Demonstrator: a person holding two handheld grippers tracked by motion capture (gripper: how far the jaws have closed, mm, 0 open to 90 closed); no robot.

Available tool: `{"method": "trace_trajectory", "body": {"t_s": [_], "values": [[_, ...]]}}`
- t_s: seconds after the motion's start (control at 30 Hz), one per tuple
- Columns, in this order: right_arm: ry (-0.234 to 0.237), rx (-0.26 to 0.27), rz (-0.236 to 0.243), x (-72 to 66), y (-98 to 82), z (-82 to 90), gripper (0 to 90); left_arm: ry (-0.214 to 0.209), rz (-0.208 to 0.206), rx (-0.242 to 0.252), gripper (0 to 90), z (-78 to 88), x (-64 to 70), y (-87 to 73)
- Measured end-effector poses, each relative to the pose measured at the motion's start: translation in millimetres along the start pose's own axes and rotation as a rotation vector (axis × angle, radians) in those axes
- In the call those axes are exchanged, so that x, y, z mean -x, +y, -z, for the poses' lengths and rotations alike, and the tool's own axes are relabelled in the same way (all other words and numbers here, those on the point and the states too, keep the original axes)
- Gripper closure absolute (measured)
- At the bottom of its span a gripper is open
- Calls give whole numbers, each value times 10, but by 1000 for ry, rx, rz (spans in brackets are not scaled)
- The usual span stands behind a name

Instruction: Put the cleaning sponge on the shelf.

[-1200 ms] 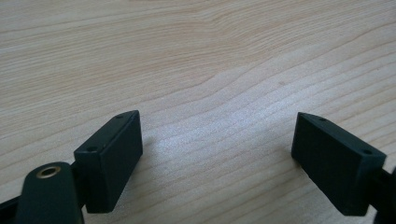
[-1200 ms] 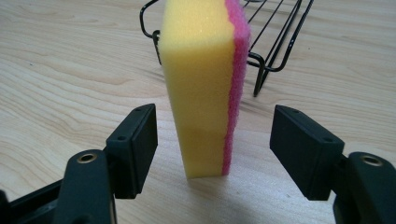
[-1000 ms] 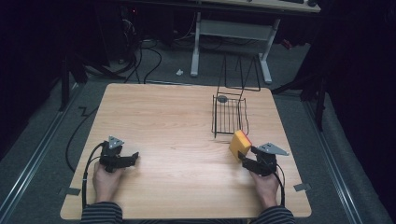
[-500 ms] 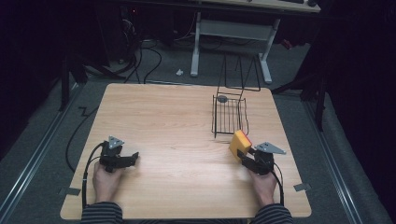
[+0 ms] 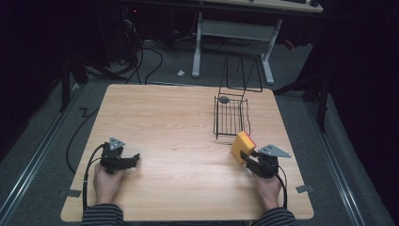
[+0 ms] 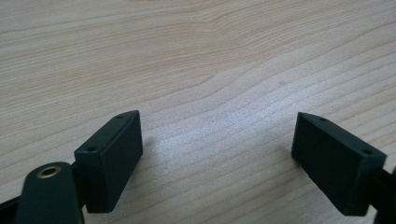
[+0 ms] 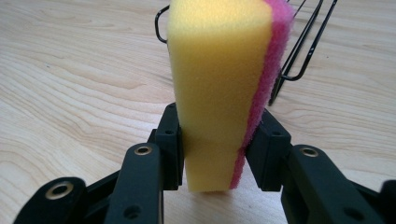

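Note:
A yellow sponge with a pink scouring side stands upright between the jaws of my right gripper, which is shut on its lower end. In the high view the sponge sits at the table's right front, just in front of a black wire basket, with my right gripper holding it. My left gripper rests at the left front of the table. Its jaws stand wide apart over bare wood, and the left gripper holds nothing.
A small grey round object lies at the basket's far end. The basket's wire handle rises past the table's far edge. The wooden table has open surface between the grippers. A desk frame and cables lie on the floor beyond.
My right gripper and the sponge have shifted slightly; the left gripper has stayed put.

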State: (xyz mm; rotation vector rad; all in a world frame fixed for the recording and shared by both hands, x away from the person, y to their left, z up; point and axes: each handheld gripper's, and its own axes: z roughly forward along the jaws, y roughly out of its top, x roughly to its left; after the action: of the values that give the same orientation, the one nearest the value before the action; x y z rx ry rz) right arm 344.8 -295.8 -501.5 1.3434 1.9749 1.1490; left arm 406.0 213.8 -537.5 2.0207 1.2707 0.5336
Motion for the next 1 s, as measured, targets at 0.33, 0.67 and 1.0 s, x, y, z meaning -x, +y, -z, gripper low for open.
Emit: {"method": "trace_trajectory", "body": {"t_s": [0.33, 0.67, 1.0], "values": [[18, 19, -1, 49, 71, 257, 619, 1, 0, 0, 169, 0, 1, 0], [17, 41, 29, 79, 235, 428, 619, 1, 0, 0, 170, 0, 0, 0], [17, 61, 57, 139, 503, 458, 619, 0, 0, 0, 169, 0, 0, 0]]}}
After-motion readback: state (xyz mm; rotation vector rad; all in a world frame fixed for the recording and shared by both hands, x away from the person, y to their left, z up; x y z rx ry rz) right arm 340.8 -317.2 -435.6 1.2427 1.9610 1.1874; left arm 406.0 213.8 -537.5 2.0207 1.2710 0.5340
